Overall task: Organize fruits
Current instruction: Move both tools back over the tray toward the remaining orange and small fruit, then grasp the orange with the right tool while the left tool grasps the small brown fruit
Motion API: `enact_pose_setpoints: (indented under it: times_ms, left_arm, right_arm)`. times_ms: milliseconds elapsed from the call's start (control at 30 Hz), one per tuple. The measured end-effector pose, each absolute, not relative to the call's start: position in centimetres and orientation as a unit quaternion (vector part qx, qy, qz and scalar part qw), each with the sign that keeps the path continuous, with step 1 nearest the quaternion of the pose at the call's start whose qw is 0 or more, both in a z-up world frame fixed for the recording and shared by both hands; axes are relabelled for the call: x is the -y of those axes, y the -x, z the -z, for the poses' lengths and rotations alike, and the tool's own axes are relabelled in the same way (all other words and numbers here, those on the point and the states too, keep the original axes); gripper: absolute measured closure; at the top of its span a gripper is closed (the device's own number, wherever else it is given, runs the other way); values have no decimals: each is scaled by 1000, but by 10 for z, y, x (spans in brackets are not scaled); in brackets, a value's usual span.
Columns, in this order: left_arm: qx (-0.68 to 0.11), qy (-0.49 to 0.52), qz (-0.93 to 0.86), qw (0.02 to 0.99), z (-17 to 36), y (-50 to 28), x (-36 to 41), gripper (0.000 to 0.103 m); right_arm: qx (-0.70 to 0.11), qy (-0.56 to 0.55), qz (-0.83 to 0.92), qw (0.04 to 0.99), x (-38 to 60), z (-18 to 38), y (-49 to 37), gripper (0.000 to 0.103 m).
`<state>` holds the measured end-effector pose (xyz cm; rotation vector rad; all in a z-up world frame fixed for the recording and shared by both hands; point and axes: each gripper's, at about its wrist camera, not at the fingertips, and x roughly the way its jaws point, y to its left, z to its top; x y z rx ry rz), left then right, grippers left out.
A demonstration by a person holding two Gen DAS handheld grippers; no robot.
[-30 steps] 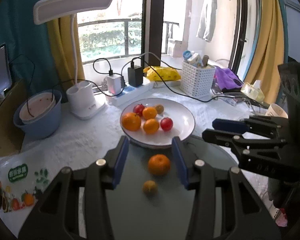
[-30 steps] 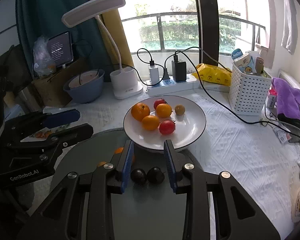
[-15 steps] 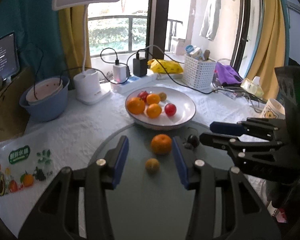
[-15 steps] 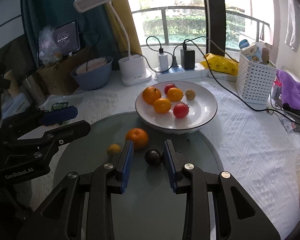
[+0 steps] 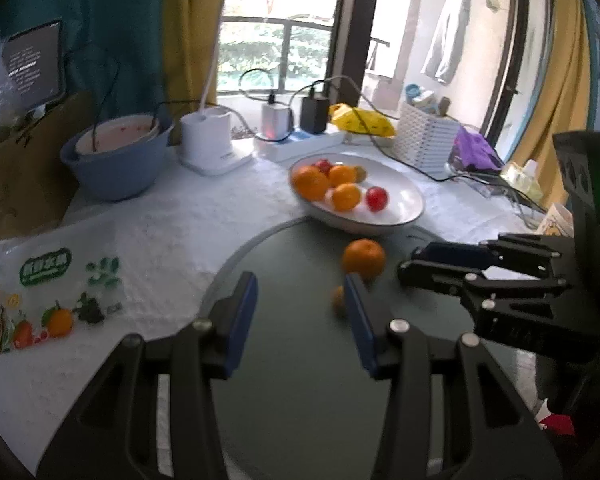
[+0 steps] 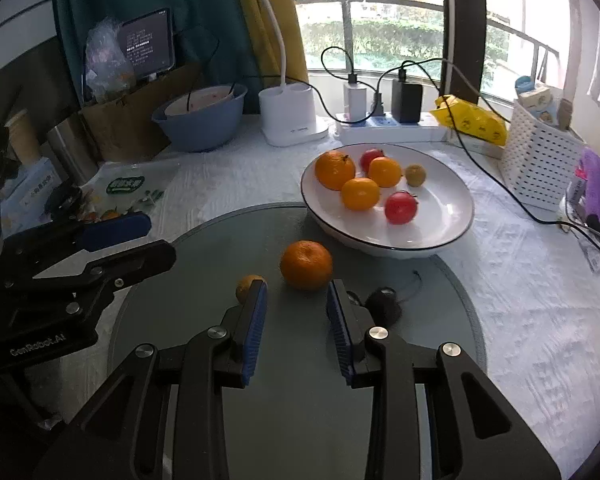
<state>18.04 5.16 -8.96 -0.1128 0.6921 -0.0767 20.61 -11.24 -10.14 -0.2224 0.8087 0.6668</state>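
Note:
A white plate [image 6: 452, 236] holds several oranges, two red fruits and a small brown one. On the dark round mat [image 6: 440, 320] in front of it lie a loose orange [image 6: 306, 265], a small yellow fruit [image 6: 249, 284] and a dark fruit [image 6: 384, 302]. My right gripper [image 6: 296, 308] hovers just short of the orange, jaws apart and empty. My left gripper [image 5: 300, 300] is open over bare mat; the orange [image 5: 363, 260] and the yellow fruit [image 5: 338, 300] sit by its right finger. The other gripper shows in each view: left [image 6: 140, 240], right [image 5: 428, 260].
A blue bowl [image 6: 204, 120], a white lamp base [image 6: 290, 120] and a power strip [image 6: 392, 124] with cables line the back. A white basket [image 6: 540, 168] and a yellow bag [image 6: 472, 120] stand at right. A fruit-printed bag [image 5: 52, 292] lies left of the mat.
Both grippers sank and drifted left. The orange left the gap of my left gripper and now lies right of it. The dark fruits passed from between my right fingers to their right.

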Motion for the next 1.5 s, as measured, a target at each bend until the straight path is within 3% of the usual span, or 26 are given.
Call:
enact_pose_setpoints:
  times_ms: [167, 233, 933, 1500]
  left_arm:
    - [-344, 69, 25, 936, 98, -185, -72, 57]
    - [-346, 74, 22, 935, 102, -187, -78, 57]
    - [-378, 93, 27, 921, 128, -219, -93, 57]
    - [-385, 54, 57, 919, 122, -221, -39, 57]
  right_arm:
    - [-398, 111, -315, 855, 98, 111, -215, 68]
    - [-404, 109, -312, 853, 94, 114, -220, 59]
    - [-434, 112, -293, 845, 78, 141, -257, 60]
    - [-395, 87, -303, 863, 119, 117, -236, 61]
